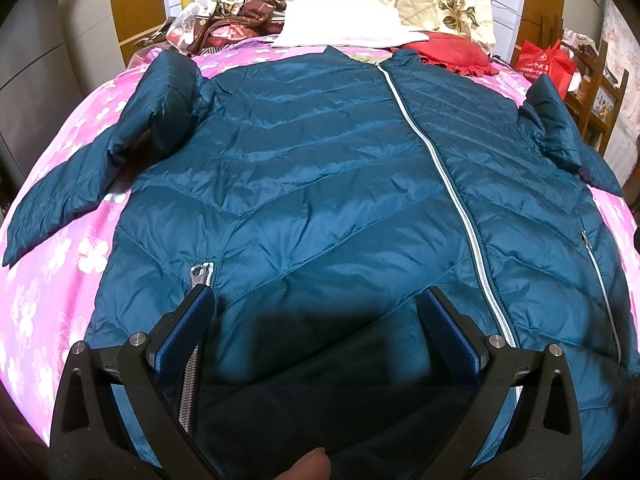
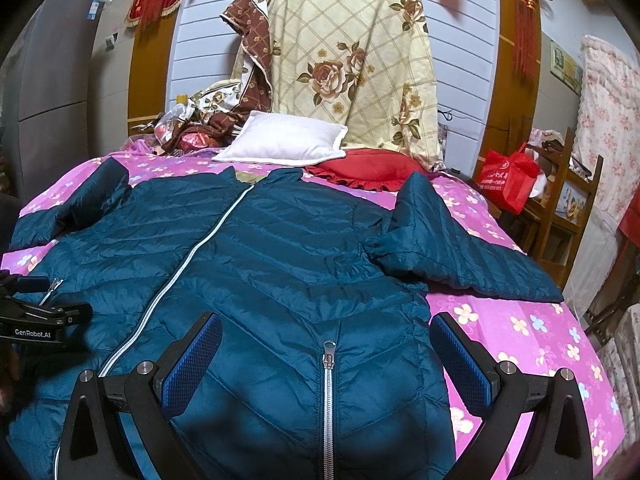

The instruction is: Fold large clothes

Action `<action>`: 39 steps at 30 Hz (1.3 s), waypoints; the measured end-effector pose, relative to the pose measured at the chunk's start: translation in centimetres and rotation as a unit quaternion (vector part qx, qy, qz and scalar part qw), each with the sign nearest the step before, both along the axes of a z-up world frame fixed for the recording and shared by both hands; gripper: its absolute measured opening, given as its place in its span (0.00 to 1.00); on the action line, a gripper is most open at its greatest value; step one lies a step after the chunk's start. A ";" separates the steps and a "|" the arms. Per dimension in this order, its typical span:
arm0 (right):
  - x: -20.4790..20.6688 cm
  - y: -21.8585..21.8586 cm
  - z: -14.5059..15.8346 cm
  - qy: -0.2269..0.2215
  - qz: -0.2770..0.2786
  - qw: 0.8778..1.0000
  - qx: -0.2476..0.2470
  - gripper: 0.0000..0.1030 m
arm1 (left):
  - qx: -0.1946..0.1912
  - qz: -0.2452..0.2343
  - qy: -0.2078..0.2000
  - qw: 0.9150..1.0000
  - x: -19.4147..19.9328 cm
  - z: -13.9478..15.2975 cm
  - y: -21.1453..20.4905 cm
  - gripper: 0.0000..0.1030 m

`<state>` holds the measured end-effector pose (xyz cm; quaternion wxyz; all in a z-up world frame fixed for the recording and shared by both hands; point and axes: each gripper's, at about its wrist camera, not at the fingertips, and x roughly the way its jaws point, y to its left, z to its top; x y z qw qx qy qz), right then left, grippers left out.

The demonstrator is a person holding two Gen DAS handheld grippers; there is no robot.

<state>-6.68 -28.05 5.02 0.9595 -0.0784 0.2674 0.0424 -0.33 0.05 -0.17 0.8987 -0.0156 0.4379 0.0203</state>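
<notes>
While the teal jacket (image 1: 320, 168) is lying zipped and spread flat on the pink flowered bed (image 2: 520, 328), both tools are hanging over its hem with nothing between their pads, so the folding looks to be only just beginning. The left tool (image 1: 316, 312) is gaping wide above the hem, its left pad sitting beside a pocket zipper (image 1: 198, 271) and the main zipper (image 1: 440, 168) running up just past its right pad. The right tool (image 2: 326, 340) is spread open too, a pocket zipper (image 2: 328, 360) lying midway between its 2 pads. Ahead of each tool a sleeve (image 2: 460, 248) is sticking outward. Next, I judge, each tool needs lowering onto a hem corner or a sleeve and pinching the slippery quilted fabric firmly before carrying it across the body
</notes>
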 end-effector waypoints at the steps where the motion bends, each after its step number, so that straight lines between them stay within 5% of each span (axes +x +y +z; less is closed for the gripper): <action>1: 0.0 0.0 0.0 0.000 0.000 1.000 0.000 1.00 | 0.000 0.000 0.000 1.000 0.0 0.0 0.0 1.00; 39: 0.0 0.1 0.5 -0.002 0.000 1.000 0.002 1.00 | 0.001 0.000 0.002 1.000 0.0 -0.2 0.0 1.00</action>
